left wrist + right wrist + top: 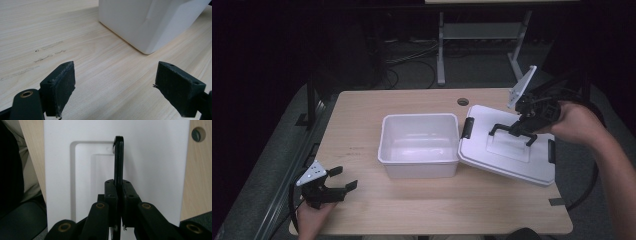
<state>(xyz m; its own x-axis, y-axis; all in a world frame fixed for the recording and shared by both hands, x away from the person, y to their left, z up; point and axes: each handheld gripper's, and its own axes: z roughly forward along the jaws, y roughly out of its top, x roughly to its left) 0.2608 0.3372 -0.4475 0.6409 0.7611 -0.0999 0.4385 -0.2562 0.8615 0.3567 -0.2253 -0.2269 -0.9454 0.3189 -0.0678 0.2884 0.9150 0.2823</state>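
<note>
A white open bin [419, 145] stands in the middle of the wooden table [362, 115]. Its white lid [507, 155] lies tilted to the right of it, the lid's left edge close against the bin's right rim. My right gripper [523, 125] is shut on the lid's black handle [512, 131]. In the right gripper view the handle [118, 157] runs up between the pads of the gripper [119, 192], over the lid [155, 157]. My left gripper [344, 178] rests open near the front left corner. Its view shows the jaws [125, 85] wide apart over bare wood, short of the bin [140, 22].
A round cable hole [463, 102] sits in the table behind the bin. A dark strip of tape [556, 202] lies near the table's right edge. Black latches [468, 127] hang on the lid's ends. Beyond the table are a metal stand [441, 50] and floor cables.
</note>
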